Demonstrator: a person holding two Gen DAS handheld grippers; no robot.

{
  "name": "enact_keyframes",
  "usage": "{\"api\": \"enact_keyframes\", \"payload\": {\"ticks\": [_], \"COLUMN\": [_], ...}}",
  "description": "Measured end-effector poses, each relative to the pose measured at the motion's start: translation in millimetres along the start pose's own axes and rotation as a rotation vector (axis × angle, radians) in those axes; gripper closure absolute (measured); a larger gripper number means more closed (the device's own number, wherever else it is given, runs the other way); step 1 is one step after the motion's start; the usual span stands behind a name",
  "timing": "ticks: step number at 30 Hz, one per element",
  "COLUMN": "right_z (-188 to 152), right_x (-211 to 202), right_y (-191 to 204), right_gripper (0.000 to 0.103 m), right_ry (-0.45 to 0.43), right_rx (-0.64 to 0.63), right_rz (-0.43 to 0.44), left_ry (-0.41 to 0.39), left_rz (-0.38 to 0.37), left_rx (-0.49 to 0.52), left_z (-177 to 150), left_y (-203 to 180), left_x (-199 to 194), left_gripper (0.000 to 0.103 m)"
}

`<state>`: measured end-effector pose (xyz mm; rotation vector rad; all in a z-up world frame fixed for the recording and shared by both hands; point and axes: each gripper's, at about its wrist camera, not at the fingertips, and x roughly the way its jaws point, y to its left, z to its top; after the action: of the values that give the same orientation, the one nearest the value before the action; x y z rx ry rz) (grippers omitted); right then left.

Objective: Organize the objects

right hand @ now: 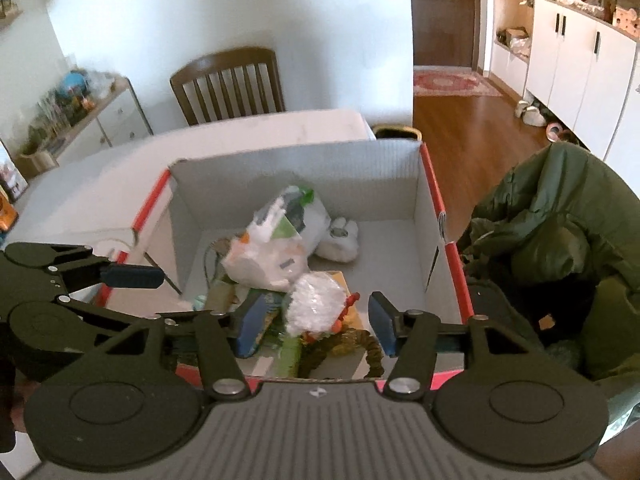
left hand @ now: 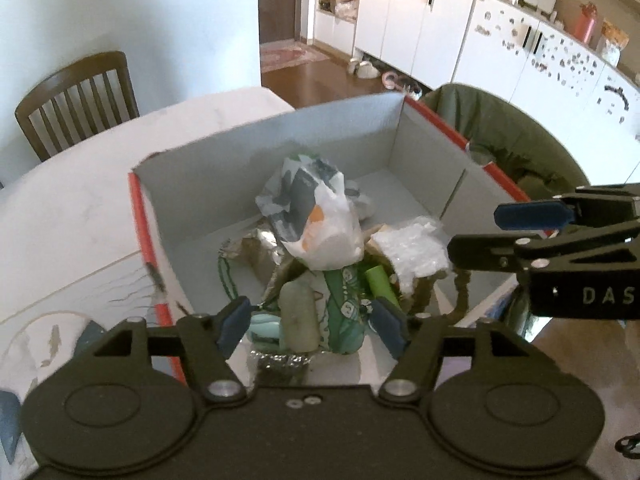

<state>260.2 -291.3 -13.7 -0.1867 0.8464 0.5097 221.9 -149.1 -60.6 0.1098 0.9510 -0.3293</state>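
An open cardboard box [left hand: 272, 136] [right hand: 296, 160] with a red rim and grey inside stands on the white table [left hand: 80, 208]. It holds a printed white plastic bag [left hand: 320, 220] [right hand: 272, 256], a wad of bubble wrap [left hand: 412, 252] [right hand: 316, 300], a green tube [left hand: 378, 284], crumpled foil [left hand: 256, 248], a pale roll [left hand: 298, 316] and a green patterned pouch [left hand: 344, 312]. My left gripper [left hand: 312, 326] hangs open over the box's near end, holding nothing. My right gripper [right hand: 314, 326] [left hand: 476, 232] is open too, above the bubble wrap at the box's right side.
A wooden chair [left hand: 76, 100] [right hand: 228, 84] stands behind the table. A green jacket [left hand: 500, 132] [right hand: 560, 240] is draped over a seat right of the box. A drawn-on placemat [left hand: 60, 320] lies left of the box. White cabinets [left hand: 412, 12] line the far wall.
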Motion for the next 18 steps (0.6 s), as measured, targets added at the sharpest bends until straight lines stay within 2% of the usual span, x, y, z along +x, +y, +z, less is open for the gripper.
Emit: {"api": "enact_keyframes", "payload": {"ticks": [9, 12, 18], "right_z": [-7, -11, -19], "right_x": [-38, -52, -79], "right_y": [15, 24, 45], "right_gripper": [0.041, 0.032, 0.024], "right_ry": [-0.074, -0.112, -0.191], "right_rx": [0.067, 0.071, 0.053], "right_rz": [0.030, 0.048, 0.063], "left_ry": [-0.097, -0.130, -0.190], "left_rz": [0.001, -0.003, 0.003], "left_rx": [0.018, 0.024, 0.030], "left_z": [-6, -9, -15], "left_y": [2, 4, 10], "left_x": [-39, -53, -81], "left_gripper": [0.025, 0.022, 0.015]}}
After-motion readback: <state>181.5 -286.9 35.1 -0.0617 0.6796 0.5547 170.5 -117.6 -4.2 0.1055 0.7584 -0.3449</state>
